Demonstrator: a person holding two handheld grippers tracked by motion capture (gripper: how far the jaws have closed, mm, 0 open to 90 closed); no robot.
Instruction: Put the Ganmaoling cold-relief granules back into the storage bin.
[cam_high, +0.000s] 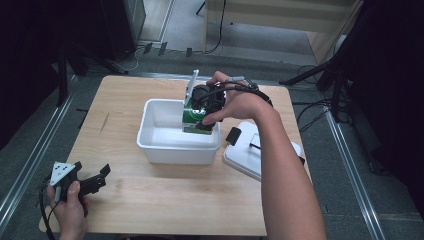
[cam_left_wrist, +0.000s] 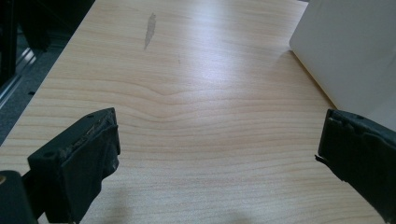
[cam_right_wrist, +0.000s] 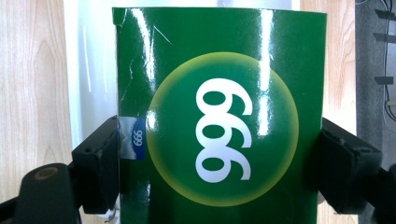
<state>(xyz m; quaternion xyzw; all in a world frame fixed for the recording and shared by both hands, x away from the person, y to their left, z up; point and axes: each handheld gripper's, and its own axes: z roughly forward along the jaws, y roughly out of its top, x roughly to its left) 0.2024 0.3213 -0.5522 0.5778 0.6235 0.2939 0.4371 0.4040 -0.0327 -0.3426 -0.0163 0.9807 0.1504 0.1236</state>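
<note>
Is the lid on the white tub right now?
No, the lid lies on the table to the right of the open white tub.

Light wood table (cam_high: 165, 210) under both grippers. Grey smudge (cam_left_wrist: 150, 30) on it, ahead of left gripper (cam_high: 97, 177), toward its left jaw. Metal floor rail (cam_high: 30, 165) just left of that gripper. Black cables (cam_high: 312, 112) on the floor right of right gripper (cam_high: 202, 122); black stand legs (cam_high: 305, 77) and pale wood furniture (cam_high: 280, 15) beyond it.
</note>
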